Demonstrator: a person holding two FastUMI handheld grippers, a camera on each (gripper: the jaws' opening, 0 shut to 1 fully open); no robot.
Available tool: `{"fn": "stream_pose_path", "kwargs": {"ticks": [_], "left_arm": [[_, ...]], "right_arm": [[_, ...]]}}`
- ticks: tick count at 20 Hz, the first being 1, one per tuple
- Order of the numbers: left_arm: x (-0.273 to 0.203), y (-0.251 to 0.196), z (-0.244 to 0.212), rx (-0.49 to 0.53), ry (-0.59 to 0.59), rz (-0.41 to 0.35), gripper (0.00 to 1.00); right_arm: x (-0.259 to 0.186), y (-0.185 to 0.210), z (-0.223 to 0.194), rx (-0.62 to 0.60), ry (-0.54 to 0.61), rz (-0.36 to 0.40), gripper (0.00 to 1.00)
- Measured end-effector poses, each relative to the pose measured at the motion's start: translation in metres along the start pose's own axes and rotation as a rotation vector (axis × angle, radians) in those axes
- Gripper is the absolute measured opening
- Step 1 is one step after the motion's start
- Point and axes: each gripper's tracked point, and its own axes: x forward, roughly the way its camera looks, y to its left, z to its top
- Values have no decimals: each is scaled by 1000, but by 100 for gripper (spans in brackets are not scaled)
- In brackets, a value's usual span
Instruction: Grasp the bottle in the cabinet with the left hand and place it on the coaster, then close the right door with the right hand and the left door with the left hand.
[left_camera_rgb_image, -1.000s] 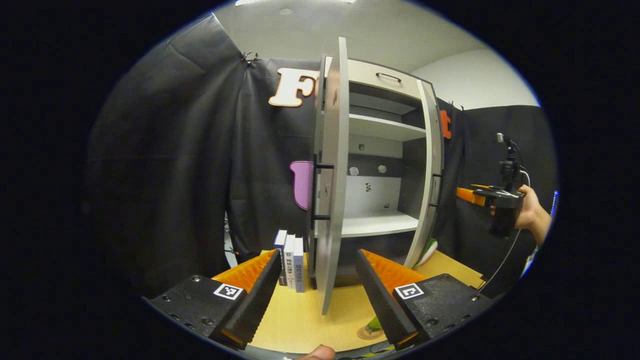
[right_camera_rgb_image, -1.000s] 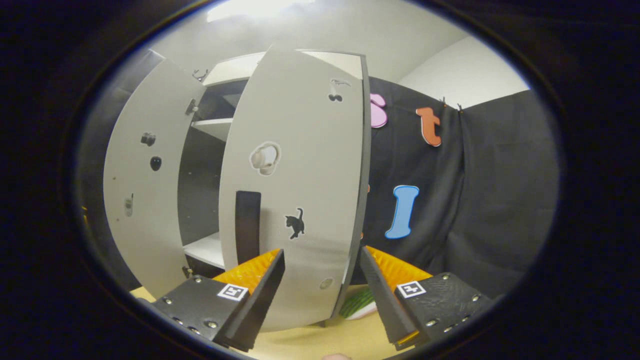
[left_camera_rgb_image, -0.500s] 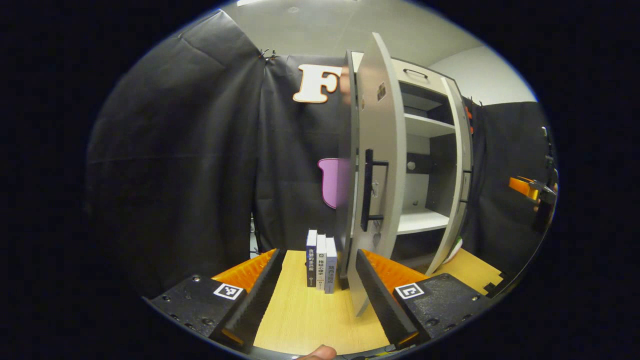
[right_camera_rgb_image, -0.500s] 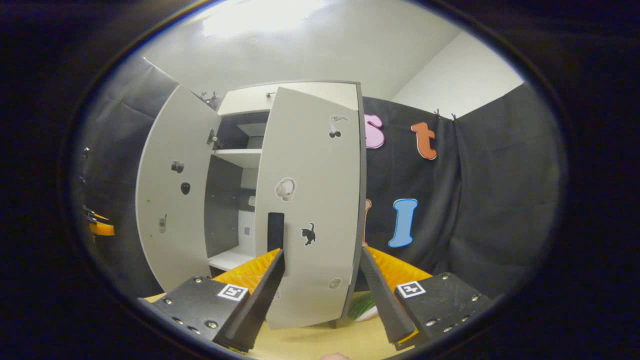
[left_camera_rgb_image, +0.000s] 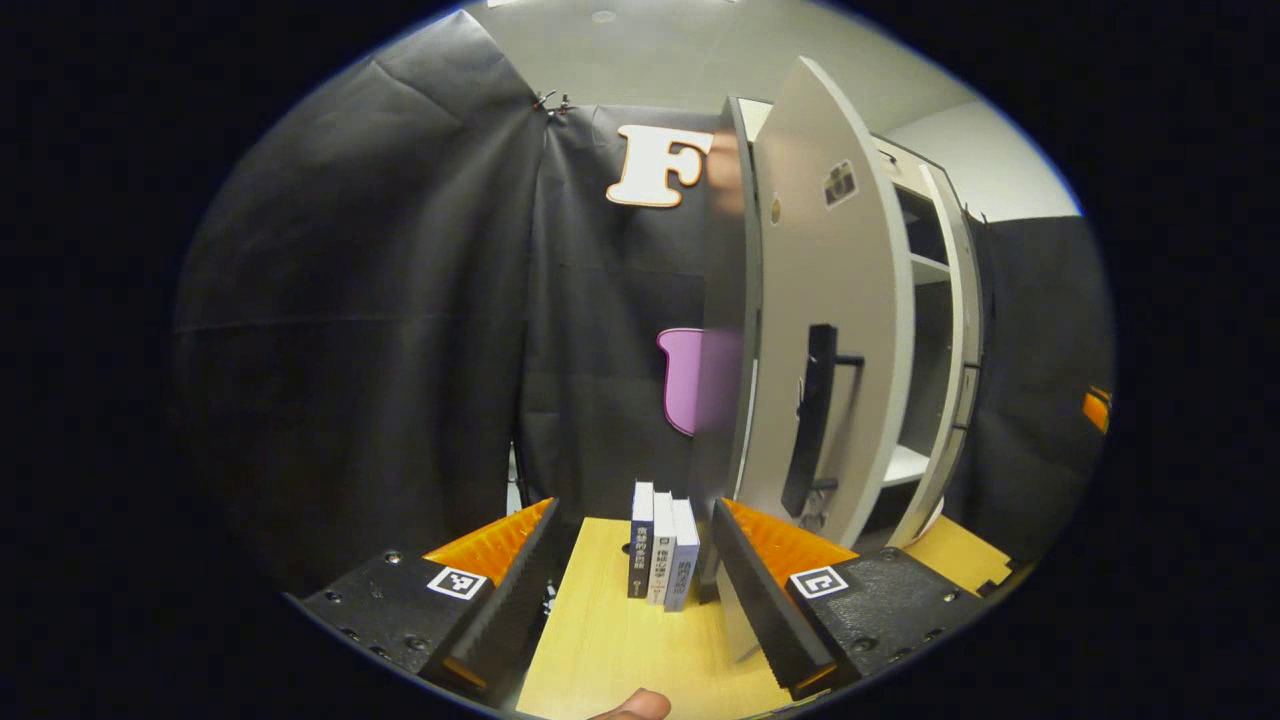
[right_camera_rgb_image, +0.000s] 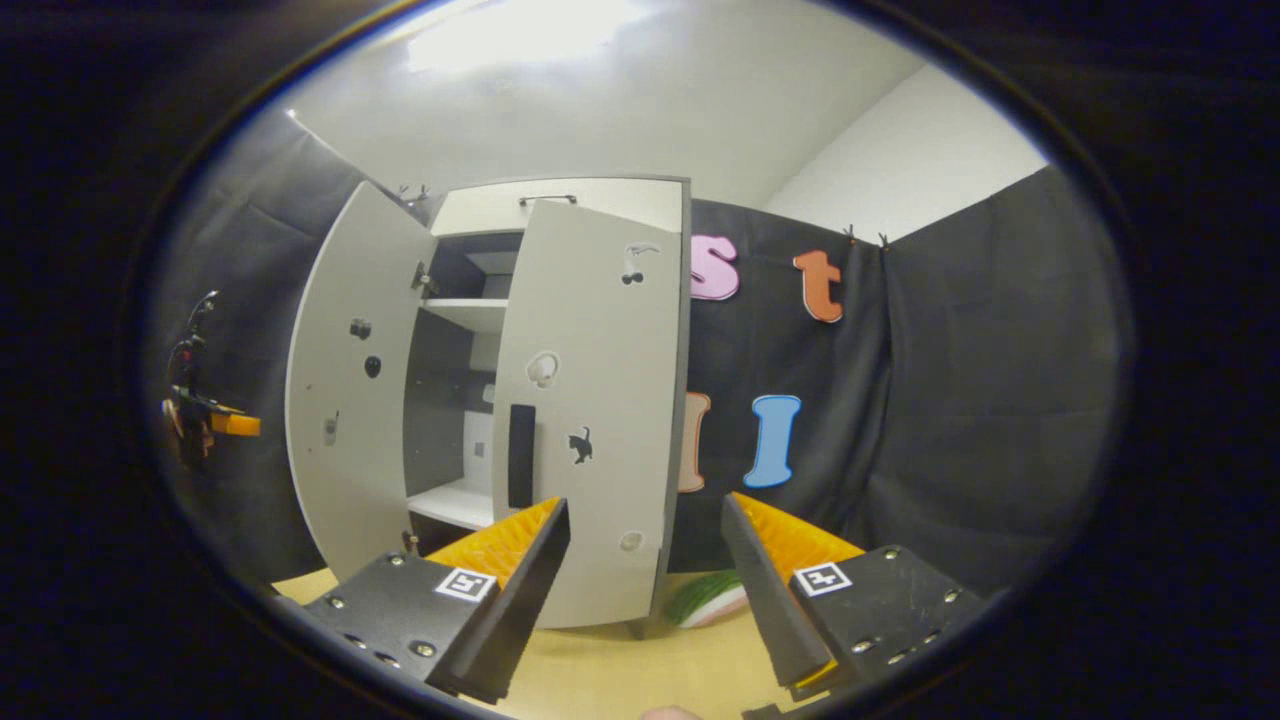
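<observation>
I hold my left claw (left_camera_rgb_image: 635, 590) apart behind the left door (left_camera_rgb_image: 830, 330), placed to push it; right claw (right_camera_rgb_image: 645, 590) apart (empty) facing the right door (right_camera_rgb_image: 590, 400); bottle unseen

The light wood worktop (left_camera_rgb_image: 620, 650) had three books (left_camera_rgb_image: 660, 545) standing upright on it, right beside the cabinet (right_camera_rgb_image: 560, 400).

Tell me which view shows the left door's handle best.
Left gripper view: the left door's black bar handle faces the camera, close, above the open left gripper. Right gripper view shows that door's inner face, handle hidden.
</observation>
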Motion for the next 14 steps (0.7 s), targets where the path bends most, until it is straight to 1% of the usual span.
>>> {"fn": "stream_pose_path", "kwargs": {"ticks": [1,2,3,4,5,6,7,8,9,10,11,12,13,14], "left_arm": [[8,-5,3,-12,1,-9,95],[16,-10,9,-12,-1,-23,95],[24,-17,16,4,-13,-32,94],[30,-20,24,27,-28,-28,93],[37,-26,28,45,-37,-30,95],[40,-41,30,35,-33,-59,94],[38,-56,27,21,-7,-75,93],[42,-65,28,49,-9,-81,90],[42,-77,32,85,-31,-119,87],[43,-90,31,103,-20,-148,86],[45,-102,26,101,-11,-177,86],[47,-115,24,95,2,-196,87],[48,-125,23,95,6,-201,90],[49,-131,24,100,2,-198,91]], "right_arm": [[-3,-6,-4,1,4,-14,93],[-6,-13,-9,7,10,-29,90],[-9,-17,-15,13,17,-36,93],[-11,-20,-19,18,20,-44,90],[-12,-26,-24,23,23,-54,90],[-14,-31,-28,29,28,-65,93],[-16,-39,-33,36,31,-78,93],[-18,-47,-37,39,36,-93,93],[-22,-58,-41,34,40,-117,93],[-27,-69,-44,23,49,-136,90],[-31,-77,-48,15,56,-150,89],[-35,-86,-48,9,57,-166,93],[-38,-93,-46,12,56,-179,96],[-40,-97,-45,21,55,-190,93]]}}
